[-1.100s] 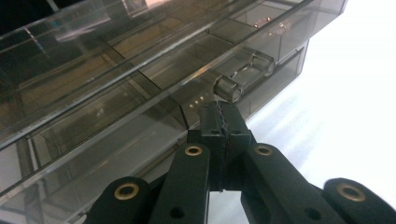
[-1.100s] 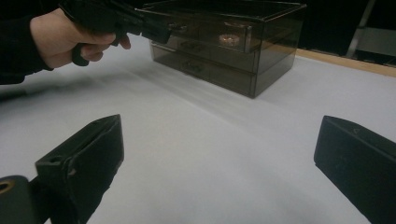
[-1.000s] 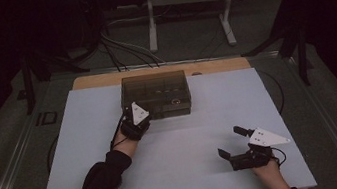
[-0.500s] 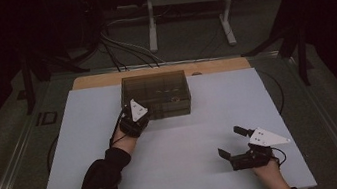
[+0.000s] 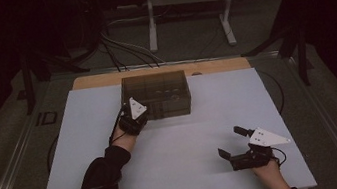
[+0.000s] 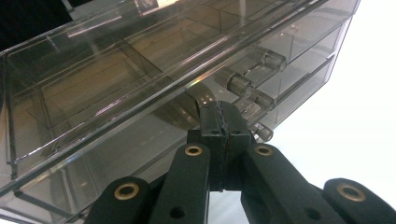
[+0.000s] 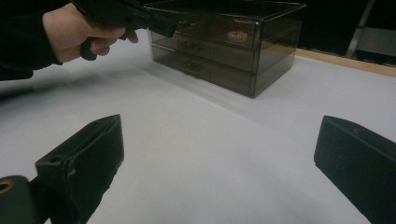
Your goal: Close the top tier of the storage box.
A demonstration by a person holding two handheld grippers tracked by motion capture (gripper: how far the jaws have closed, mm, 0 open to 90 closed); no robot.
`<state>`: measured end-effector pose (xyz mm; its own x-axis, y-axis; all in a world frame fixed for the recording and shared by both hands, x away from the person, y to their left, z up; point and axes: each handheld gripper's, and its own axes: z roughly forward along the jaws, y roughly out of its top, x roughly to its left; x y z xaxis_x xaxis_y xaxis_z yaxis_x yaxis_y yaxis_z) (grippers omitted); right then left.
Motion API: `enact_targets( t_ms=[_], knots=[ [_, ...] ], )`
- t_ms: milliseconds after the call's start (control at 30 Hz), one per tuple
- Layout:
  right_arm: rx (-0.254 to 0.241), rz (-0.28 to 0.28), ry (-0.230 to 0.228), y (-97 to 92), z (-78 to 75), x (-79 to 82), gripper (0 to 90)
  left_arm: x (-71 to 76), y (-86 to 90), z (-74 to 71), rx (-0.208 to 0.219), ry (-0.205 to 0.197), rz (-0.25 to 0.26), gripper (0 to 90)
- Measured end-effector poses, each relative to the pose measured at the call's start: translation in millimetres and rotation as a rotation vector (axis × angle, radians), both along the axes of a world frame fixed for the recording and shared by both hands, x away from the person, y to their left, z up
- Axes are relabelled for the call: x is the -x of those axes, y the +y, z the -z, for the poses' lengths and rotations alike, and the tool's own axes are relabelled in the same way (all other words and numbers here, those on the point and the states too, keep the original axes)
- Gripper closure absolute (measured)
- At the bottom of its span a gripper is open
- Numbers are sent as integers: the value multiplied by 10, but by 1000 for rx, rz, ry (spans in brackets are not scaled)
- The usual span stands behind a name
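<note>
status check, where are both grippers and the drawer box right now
Left gripper shut, tips at a handle of the smoky drawer box. Right gripper open, empty, resting apart on the white mat. Nothing in between.

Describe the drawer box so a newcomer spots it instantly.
On the white table sheet, look to the far edge near the wooden strip. There stands the smoky see-through drawer box, with the shut left tongs at its front. It is the sheet's only container, dark-tinted with stacked drawers.

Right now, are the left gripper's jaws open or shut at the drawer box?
Shut. In the left gripper view, the left gripper has its toothed pads pressed together at the clear drawer box, near a drawer handle; nothing visibly sits between them.
</note>
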<state>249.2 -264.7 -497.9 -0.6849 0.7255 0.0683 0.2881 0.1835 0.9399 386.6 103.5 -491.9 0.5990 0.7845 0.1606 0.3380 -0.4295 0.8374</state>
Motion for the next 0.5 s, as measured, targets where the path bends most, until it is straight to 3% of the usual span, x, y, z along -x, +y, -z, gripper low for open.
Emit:
enact_targets(
  t_ms=[500],
  knots=[
    [0, 0, 1, -1, 1, 0, 18, -29, 13, 3, -1, -4, 4, 898]
  ],
)
